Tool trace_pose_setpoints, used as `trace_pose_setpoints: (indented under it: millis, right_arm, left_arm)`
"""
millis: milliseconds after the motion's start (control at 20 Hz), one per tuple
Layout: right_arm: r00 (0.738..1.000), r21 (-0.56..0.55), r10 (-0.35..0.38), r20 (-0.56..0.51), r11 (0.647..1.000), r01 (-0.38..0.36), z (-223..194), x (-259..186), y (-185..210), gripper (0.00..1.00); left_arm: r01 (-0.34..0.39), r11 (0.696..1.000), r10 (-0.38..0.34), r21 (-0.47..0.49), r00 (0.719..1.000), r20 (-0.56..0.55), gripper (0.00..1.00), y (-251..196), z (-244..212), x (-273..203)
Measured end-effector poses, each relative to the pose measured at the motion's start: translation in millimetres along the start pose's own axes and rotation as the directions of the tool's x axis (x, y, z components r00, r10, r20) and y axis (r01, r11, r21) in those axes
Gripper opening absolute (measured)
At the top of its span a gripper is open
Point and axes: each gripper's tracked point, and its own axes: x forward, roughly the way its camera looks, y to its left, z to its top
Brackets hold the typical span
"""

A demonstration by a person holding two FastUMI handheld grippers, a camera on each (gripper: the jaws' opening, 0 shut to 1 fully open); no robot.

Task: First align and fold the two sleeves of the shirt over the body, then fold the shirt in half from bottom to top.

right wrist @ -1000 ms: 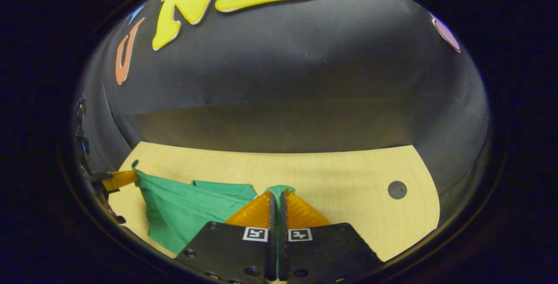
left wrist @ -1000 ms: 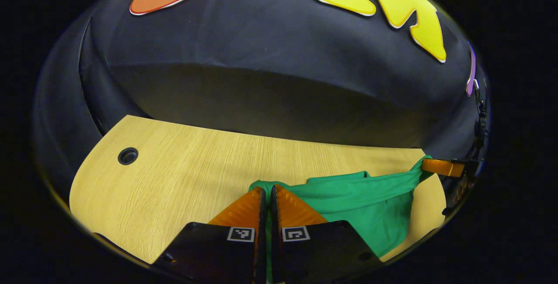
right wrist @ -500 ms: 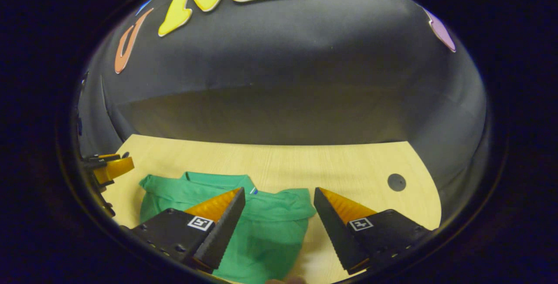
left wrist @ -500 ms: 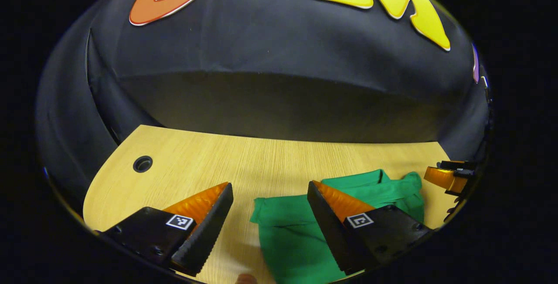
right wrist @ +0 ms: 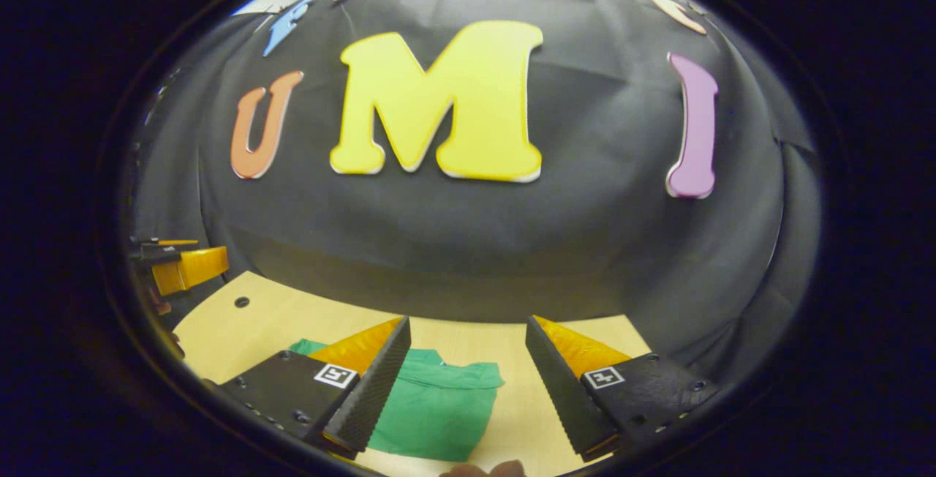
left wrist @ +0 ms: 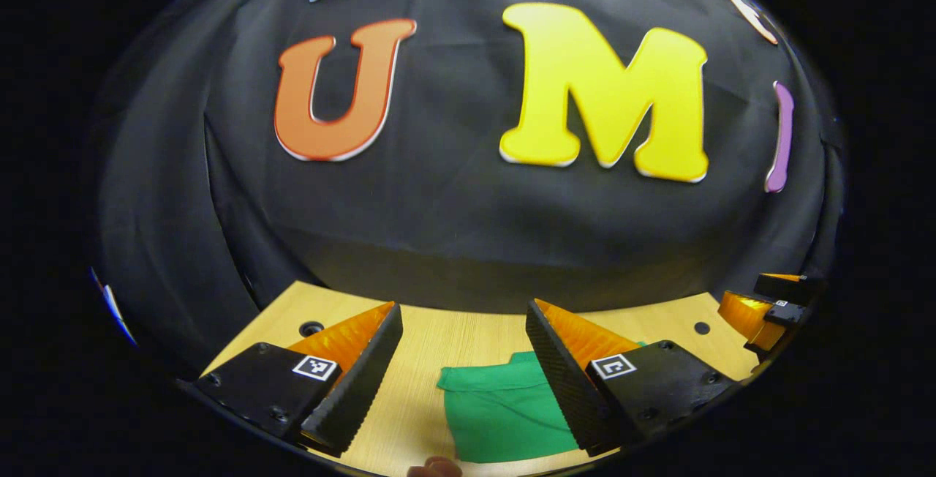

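Below, smooth folded green shirt (left wrist: 504, 411)

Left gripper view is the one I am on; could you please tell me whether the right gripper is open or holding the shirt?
Observer: In the right gripper view, the right gripper is open, its fingers wide apart with nothing between them.
Operator: Thank you. My own finger covers the shirt's right side; how does it end there?
Observer: The green shirt lies flat and stops between the right gripper's fingers, with bare table beyond its edge.
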Motion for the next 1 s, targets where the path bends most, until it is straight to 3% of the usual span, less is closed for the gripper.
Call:
trace_pose_setpoints:
  millis: [200, 550, 900, 950, 1000]
  right_arm:
    - [0.995, -0.017, -0.011, 0.101, 1.000, 0.013, 31.0, -82.7, 0.8, 0.98]
    - [0.988, 0.007, -0.005, 0.155, 1.000, 0.004, 26.1, -204.3, 11.7, 0.93]
    - [0.979, -0.015, 0.006, 0.205, 1.000, -0.003, 35.9, -240.5, 24.3, 0.98]
    - [0.978, -0.011, 0.002, 0.208, 1.000, 0.000, 36.1, -240.7, 24.7, 0.93]
    - [0.979, -0.007, 0.004, 0.205, 1.000, -0.002, 35.3, -241.8, 26.8, 0.95]
  left_arm:
    - [-0.007, 0.999, 0.002, 0.045, 0.993, 0.114, 1.00, -13.0, 47.7, -77.2]
    - [0.004, 0.998, -0.014, 0.059, 0.983, 0.181, 1.00, -29.5, 57.0, -185.0]
    - [0.021, 0.997, -0.033, 0.076, 0.985, 0.169, 1.00, -38.4, 45.0, -217.1]
    - [0.022, 0.997, -0.034, 0.074, 0.985, 0.169, 1.00, -38.2, 45.0, -218.5]
    - [0.022, 0.997, -0.033, 0.070, 0.986, 0.165, 1.00, -37.6, 44.2, -219.1]
